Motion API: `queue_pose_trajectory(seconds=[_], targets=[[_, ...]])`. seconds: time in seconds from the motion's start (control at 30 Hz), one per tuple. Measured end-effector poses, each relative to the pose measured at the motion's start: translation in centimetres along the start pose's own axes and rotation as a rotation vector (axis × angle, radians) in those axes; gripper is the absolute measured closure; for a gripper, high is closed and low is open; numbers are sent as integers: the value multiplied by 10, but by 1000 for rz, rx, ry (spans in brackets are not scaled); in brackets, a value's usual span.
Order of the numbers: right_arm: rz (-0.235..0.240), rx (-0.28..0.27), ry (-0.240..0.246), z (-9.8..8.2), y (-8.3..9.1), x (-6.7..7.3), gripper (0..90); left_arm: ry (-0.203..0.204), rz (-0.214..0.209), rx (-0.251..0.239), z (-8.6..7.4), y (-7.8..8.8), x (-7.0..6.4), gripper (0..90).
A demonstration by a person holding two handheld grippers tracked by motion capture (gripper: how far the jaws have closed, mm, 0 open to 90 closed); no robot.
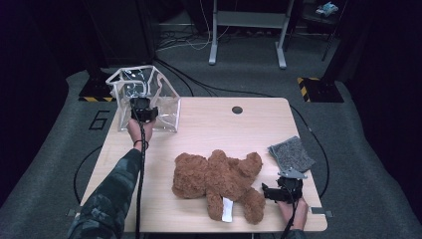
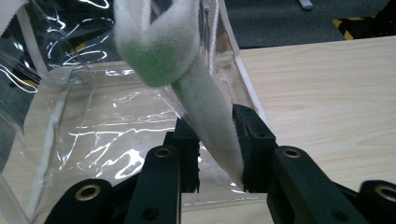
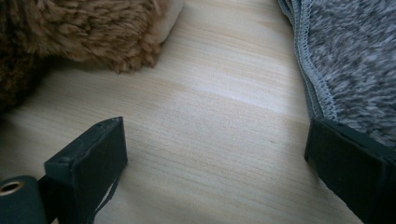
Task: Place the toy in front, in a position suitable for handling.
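**High view: left gripper on the clear bag's strap, right gripper wide by the teddy bear**

High view, from the left: a clear plastic bag with white trim stands at the tabletop's far left corner, partly over the far edge. The left gripper is at the bag's near wall. In the left gripper view its jaws are closed on the bag's white fabric strap, which runs down between the two pads and loops above them; the strap shows a greenish tint at the loop. The bag's clear wall lies behind, with the light wood tabletop to the right.

On the floor left of the table a large "6" is marked.

Near the middle of the near edge a brown teddy bear lies flat, a white tag on one leg; any print on it is too small to read.

Right of the bear, by the near right corner, the right gripper rests low with its jaws wide apart and nothing between them, bare wood under them in the right gripper view. A grey knitted cloth lies just beyond it at the right edge, touching one jaw in the right gripper view.
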State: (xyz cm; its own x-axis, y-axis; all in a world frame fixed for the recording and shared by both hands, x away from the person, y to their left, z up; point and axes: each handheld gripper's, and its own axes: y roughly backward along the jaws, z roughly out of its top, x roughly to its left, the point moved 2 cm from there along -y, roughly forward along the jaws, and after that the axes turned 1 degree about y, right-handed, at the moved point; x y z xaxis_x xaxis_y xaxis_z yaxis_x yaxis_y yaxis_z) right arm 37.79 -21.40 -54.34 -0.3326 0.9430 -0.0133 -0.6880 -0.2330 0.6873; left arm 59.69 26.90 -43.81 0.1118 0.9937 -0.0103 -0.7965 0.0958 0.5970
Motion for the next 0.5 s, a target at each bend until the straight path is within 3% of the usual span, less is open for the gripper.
queue_pose_trajectory(seconds=[0.13,0.2,0.4,0.5], targets=[[2,-2,-4,0,0,0,50,4,0,6,2,-4,0,720],[1,0,1,0,0,0,50,-16,3,18,1,-5,0,726],[1,0,1,0,0,0,50,-11,-2,5,2,-7,1,759],[1,0,0,0,0,0,50,-7,-14,14,1,-6,2,698]])
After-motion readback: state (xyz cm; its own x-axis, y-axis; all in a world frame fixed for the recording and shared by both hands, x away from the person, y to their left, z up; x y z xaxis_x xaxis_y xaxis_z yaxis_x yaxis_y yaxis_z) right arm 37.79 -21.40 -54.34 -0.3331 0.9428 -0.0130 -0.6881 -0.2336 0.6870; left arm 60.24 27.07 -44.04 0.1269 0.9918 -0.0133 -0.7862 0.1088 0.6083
